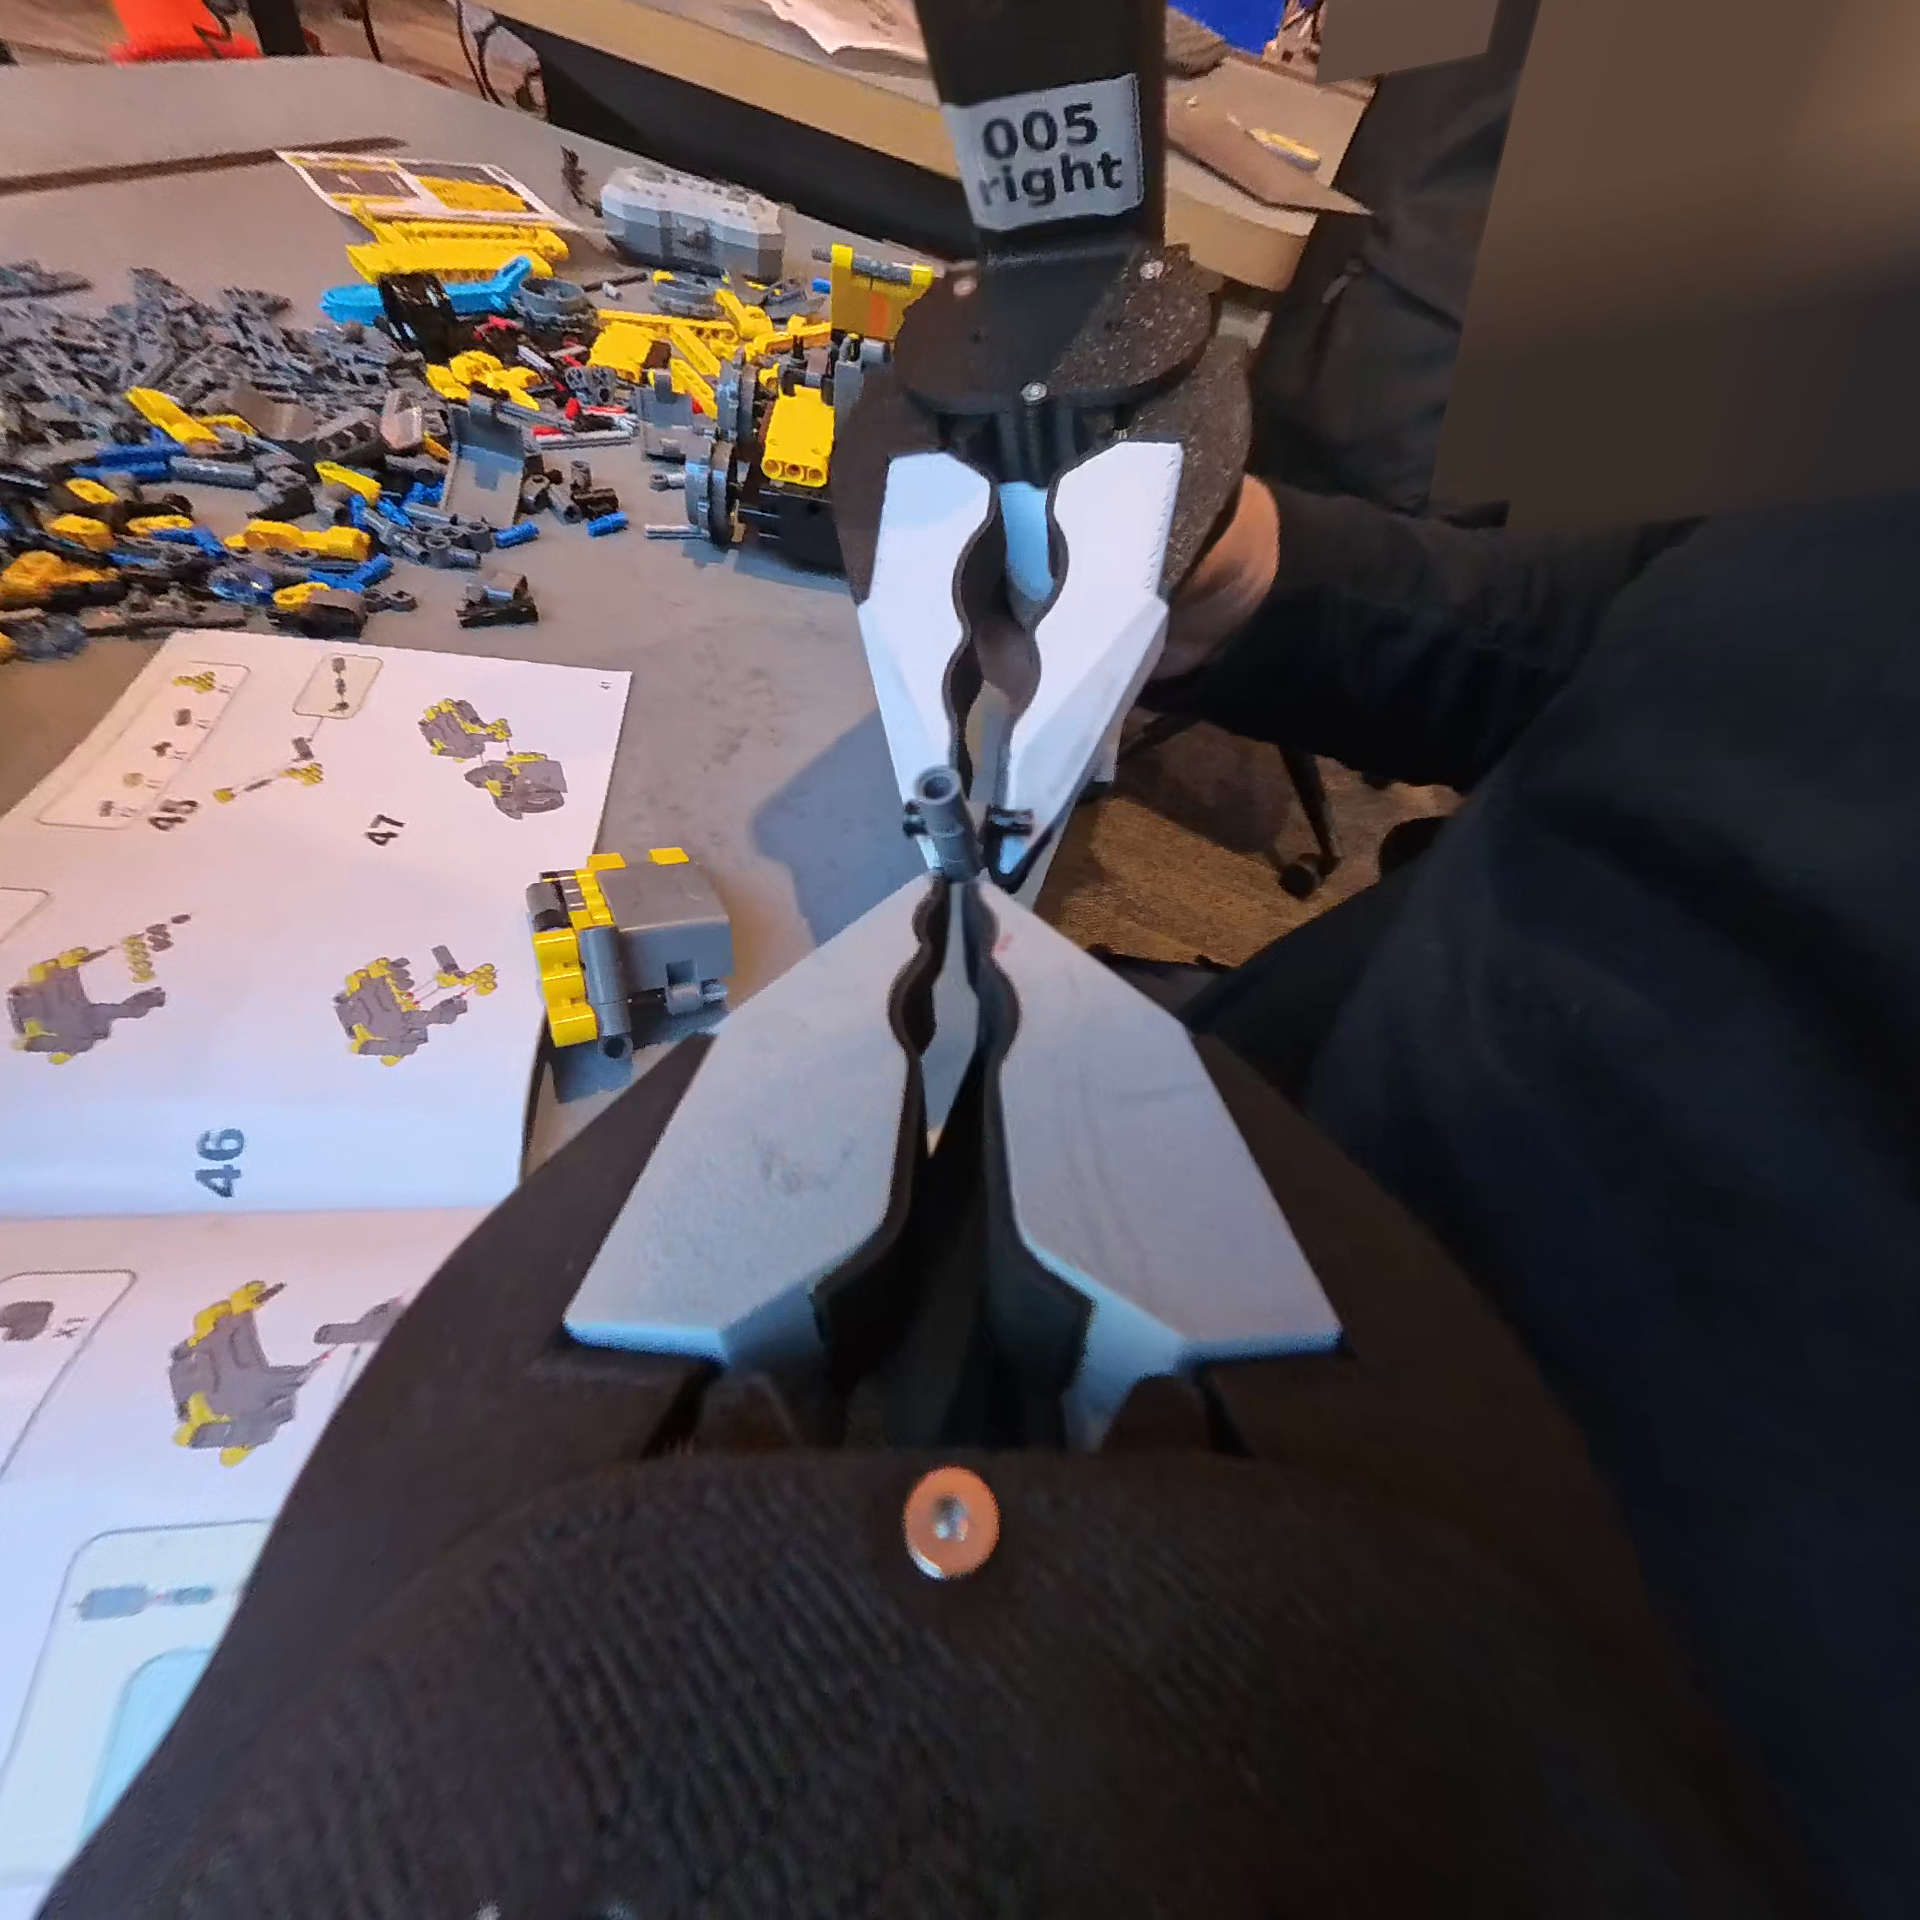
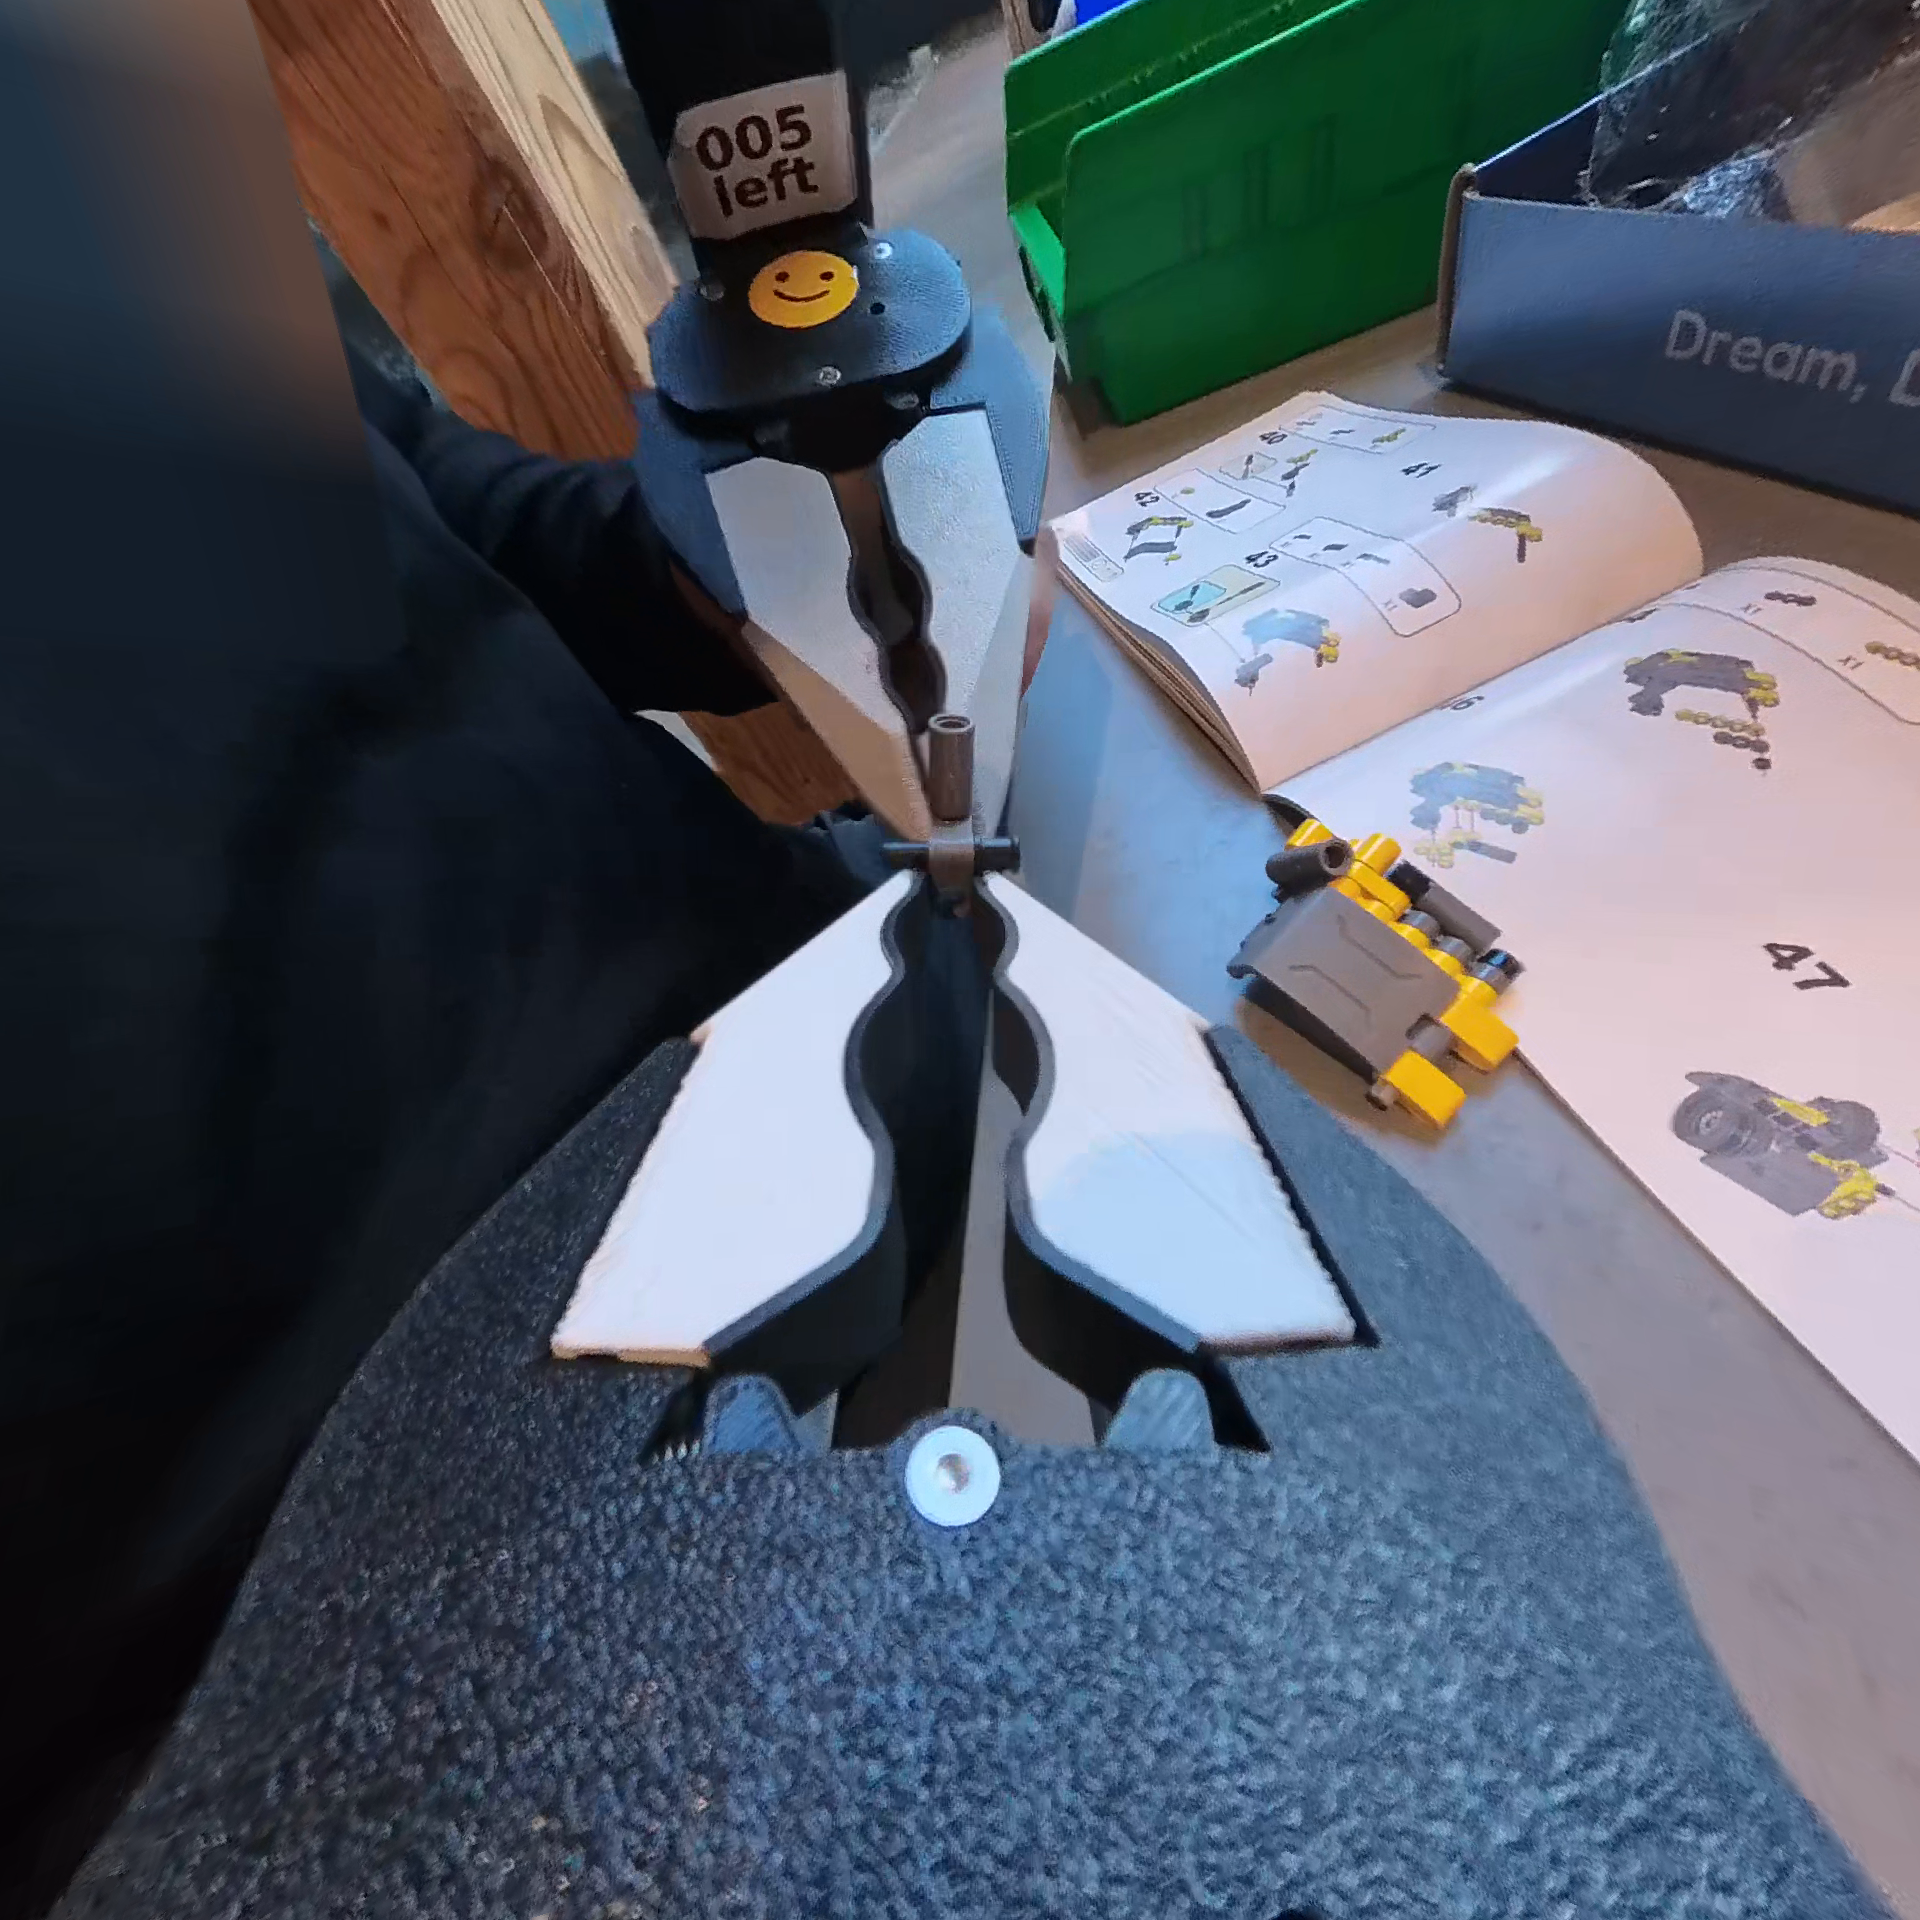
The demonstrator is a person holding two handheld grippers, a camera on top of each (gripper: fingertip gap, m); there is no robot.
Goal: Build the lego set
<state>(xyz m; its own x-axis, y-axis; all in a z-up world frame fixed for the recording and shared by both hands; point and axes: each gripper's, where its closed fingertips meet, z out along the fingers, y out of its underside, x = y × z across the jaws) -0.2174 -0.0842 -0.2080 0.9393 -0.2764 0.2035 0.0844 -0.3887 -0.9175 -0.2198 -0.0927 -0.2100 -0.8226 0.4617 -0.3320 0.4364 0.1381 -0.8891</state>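
Observation:
My two grippers meet tip to tip above the table's edge. A small grey connector (image 2: 951, 790) with a tube end and a black cross pin sits between them. My right gripper (image 2: 951, 883) is shut on its base; the pin sticks out on both sides just past the tips. My left gripper (image 1: 958, 885) has its fingers together, with the tips right at the connector (image 1: 943, 821). I cannot tell if they pinch it. In the right wrist view the left gripper (image 2: 928, 826) comes down from above behind the tube. In the left wrist view the right gripper (image 1: 987, 831) does the same.
A grey and yellow brick assembly (image 1: 623, 956) (image 2: 1371, 977) lies on the grey table (image 1: 727, 644) beside an open instruction booklet (image 1: 312, 935) (image 2: 1662, 883). A pile of loose yellow, blue and grey parts (image 1: 312, 436) lies farther back. A green bin (image 2: 1247, 208), a blue box (image 2: 1662, 343) and a wooden post (image 2: 468, 208) stand behind. My left and right fingertips are right by each other.

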